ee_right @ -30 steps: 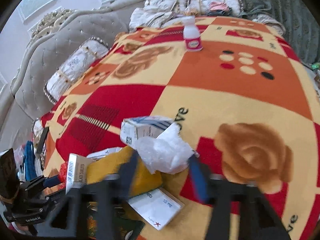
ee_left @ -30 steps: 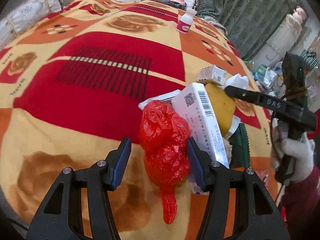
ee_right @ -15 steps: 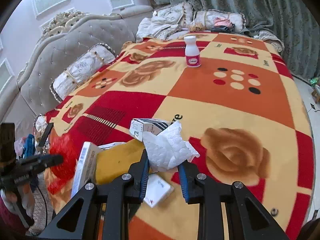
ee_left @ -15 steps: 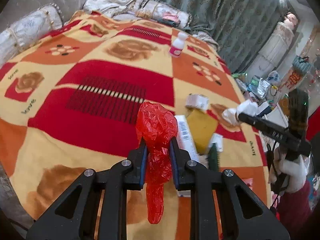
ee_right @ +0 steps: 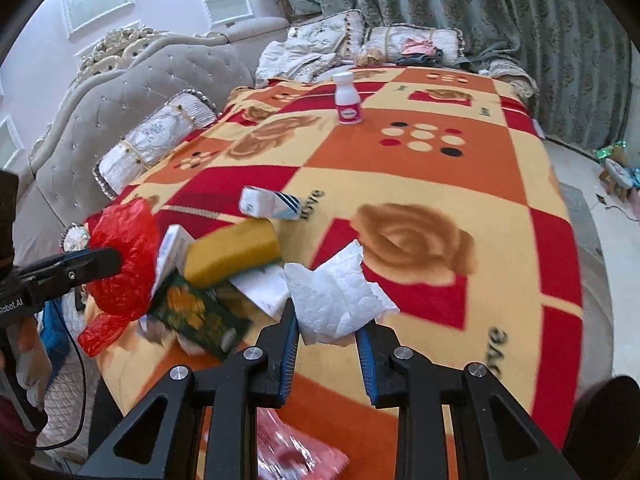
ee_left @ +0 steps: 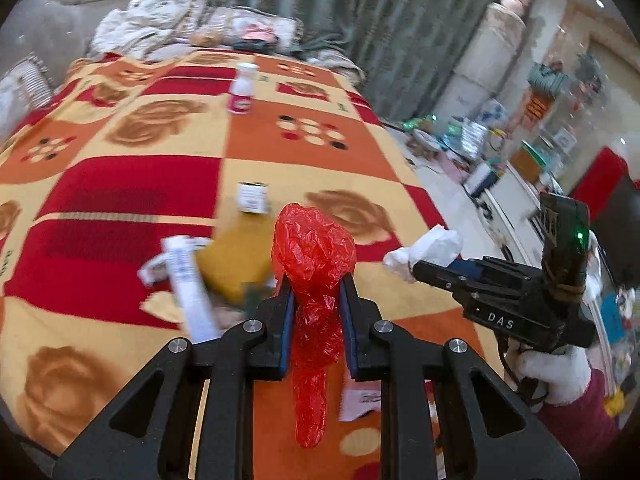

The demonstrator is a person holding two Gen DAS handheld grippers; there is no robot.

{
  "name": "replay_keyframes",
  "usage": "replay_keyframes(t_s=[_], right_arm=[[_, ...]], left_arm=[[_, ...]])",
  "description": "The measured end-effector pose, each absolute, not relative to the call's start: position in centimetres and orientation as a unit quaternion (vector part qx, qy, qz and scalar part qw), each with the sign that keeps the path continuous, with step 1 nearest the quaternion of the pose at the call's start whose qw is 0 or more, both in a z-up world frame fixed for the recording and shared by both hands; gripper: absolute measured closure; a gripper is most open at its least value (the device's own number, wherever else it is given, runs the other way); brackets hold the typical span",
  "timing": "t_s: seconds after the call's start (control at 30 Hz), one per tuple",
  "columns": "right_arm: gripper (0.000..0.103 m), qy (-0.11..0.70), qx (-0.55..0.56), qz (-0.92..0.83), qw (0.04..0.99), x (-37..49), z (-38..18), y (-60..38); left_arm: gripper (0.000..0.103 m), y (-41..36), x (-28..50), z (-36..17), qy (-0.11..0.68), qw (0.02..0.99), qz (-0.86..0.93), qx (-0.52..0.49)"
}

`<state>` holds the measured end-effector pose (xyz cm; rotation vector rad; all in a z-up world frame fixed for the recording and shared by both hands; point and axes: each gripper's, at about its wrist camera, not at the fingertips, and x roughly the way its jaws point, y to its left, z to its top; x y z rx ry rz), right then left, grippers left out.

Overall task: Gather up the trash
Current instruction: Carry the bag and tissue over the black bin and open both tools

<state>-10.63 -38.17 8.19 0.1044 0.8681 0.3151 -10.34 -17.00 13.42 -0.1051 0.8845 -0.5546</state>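
Yellow sponge (ee_right: 232, 254), small carton (ee_right: 270, 204), possibly medicine boxes (ee_right: 172, 248)

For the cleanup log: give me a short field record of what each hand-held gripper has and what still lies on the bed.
left hand-held gripper: shut on red plastic bag, lifted off the blanket
right hand-held gripper: shut on white tissue
surface: patterned blanket on a bed
left in pile: yellow sponge, white boxes, dark green packet
standing apart: white bottle, upright, far end

Home bedroom; blanketed bed (ee_right: 440, 168), tufted headboard (ee_right: 132, 92), curtains (ee_right: 500, 4)
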Motion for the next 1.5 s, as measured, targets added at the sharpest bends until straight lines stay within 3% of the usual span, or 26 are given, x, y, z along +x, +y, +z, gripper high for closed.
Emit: replay_keyframes(t_s=[0.97, 1.43, 1.5], right_arm=[[0.077, 0.410, 0.125, -0.047, 0.902, -23.3, 7.0, -59.3], [0.077, 0.419, 0.179, -0.101, 0.884, -26.1, 4.8, -65.8], [0.072, 0.418, 0.185, -0.106, 0.883, -26.3, 4.7, -66.3]], left_arm=[[0.085, -43.3, -14.8, 13.3, 0.444, 0.791, -0.421, 0.006], [0.083, -50.6, -16.0, 11.1, 0.459, 0.768, -0.447, 0.013], [0.082, -51.0, -16.1, 10.9, 0.461, 0.763, -0.453, 0.013]])
